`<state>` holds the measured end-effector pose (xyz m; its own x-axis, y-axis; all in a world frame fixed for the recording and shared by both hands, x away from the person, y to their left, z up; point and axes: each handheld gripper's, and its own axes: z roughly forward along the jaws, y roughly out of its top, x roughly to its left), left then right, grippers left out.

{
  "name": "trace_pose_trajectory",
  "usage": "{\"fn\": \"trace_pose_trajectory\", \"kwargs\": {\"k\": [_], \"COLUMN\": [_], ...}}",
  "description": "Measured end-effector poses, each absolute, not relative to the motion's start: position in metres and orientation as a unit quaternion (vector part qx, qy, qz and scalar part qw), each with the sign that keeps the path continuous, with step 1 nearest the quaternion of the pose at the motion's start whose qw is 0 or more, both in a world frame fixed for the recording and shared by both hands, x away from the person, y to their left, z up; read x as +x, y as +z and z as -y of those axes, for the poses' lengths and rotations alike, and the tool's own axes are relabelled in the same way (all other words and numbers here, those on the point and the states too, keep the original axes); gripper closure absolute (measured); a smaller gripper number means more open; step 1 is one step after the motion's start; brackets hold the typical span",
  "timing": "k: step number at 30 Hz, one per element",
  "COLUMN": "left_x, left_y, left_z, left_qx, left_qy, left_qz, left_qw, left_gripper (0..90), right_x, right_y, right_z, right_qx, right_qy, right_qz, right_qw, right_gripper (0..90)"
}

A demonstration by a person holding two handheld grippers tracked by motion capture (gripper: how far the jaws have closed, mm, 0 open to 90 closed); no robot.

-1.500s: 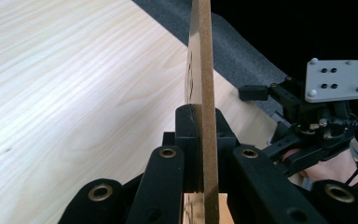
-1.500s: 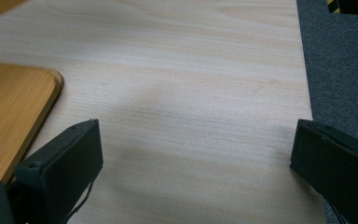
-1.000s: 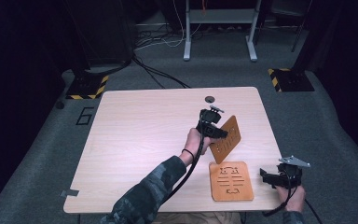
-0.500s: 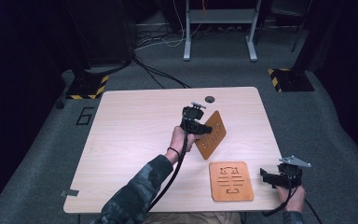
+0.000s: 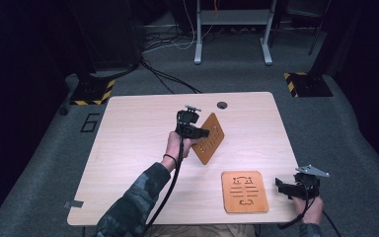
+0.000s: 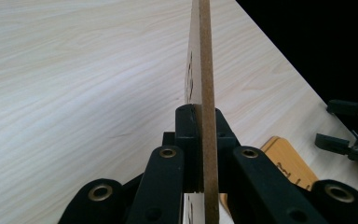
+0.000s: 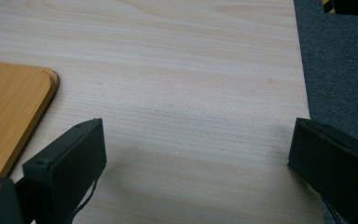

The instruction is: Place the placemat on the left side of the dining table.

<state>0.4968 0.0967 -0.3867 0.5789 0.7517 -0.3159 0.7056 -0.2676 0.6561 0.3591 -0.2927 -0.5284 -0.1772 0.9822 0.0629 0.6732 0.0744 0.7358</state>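
Above the pale wooden table [image 5: 128, 148], our left gripper [image 5: 202, 132] pinches the thin brown cut-out board [image 5: 210, 139], now carried farther left; our right gripper [image 5: 282, 183] waits wide open.

You are working in a lab or test room: a single light wooden table [image 5: 128, 148] on grey carpet [image 5: 345, 128], hazard-striped stand feet [image 5: 91, 91], loose cables [image 5: 170, 79], dark surroundings.

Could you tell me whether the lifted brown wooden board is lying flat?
No: the brown wooden board stands on edge, clamped in the left gripper.
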Motion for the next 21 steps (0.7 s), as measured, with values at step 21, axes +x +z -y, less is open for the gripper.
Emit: {"fn": "trace_pose_trajectory", "kwargs": {"k": [21], "left_x": [0.507], "left_y": [-0.387], "left_z": [-0.17], "left_qx": [0.773], "left_qy": [0.077], "left_qz": [-0.509], "left_qw": [0.372], "left_gripper": [86.1], "right_x": [0.359], "right_y": [-0.529], "right_z": [0.292], "right_qx": [0.596], "right_qy": [0.324], "right_qz": [-0.695], "right_qw": [0.241], "right_gripper": [3.2]}}
